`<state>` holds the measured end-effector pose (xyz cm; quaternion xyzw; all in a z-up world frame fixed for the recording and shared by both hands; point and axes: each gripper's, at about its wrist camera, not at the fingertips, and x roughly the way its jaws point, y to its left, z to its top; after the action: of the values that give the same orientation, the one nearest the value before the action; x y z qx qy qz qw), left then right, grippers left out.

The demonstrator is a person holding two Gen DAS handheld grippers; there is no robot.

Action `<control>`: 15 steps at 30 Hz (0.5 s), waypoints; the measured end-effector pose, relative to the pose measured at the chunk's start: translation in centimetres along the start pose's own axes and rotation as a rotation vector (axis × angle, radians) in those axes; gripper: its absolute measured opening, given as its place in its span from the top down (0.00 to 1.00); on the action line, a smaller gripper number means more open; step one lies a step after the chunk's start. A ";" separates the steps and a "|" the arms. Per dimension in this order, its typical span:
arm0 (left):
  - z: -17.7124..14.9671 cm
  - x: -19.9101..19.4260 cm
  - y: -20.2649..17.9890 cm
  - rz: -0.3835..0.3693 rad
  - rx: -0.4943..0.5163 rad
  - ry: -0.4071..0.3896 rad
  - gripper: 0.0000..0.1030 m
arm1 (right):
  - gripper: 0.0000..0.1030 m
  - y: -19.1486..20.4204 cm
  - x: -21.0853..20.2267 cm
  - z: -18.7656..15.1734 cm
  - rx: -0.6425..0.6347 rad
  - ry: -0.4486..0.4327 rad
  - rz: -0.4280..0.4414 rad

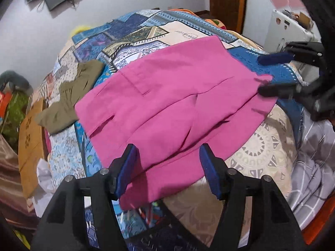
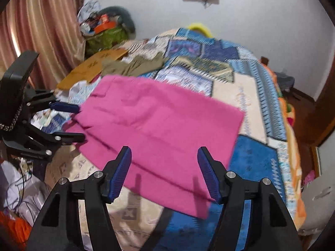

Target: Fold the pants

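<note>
Where spread, pink pants [image 1: 167, 104] under each hand-held gripper [image 1: 167, 167].

You have matt, smooth-woven pink cloth in the pants [image 1: 171, 104], creased softly. The bedspread [image 1: 142, 33] beneath is printed cotton-like cloth, dull. Your left gripper [image 1: 167, 171] is matt black plastic with ribbed blue pads [image 1: 211, 173] and bright metal pins. The olive garment [image 1: 71, 96] looks coarser. The curtain [image 2: 46, 25] is satiny, glossy.

One pink pants [image 1: 171, 96], one olive garment [image 1: 71, 98], two tongs [image 1: 167, 173], one bedspread [image 1: 266, 146]
</note>
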<state>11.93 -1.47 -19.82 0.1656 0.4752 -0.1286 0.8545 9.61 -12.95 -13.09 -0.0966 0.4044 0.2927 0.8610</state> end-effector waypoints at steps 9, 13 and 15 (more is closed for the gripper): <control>1.5 0.8 1.2 -0.008 -0.072 -0.028 0.40 | 0.40 2.2 4.4 -0.2 -0.059 0.103 0.077; 2.1 0.7 2.4 -0.022 -0.119 -0.042 0.40 | 0.40 2.6 5.1 0.6 -0.061 0.086 0.100; 2.4 0.4 2.7 -0.024 -0.129 -0.049 0.40 | 0.41 2.7 5.3 1.0 -0.067 0.071 0.118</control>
<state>15.01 -0.02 -18.55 0.1012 0.4634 -0.1121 0.8732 11.34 -8.14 -16.26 -0.1116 0.4295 0.3527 0.8238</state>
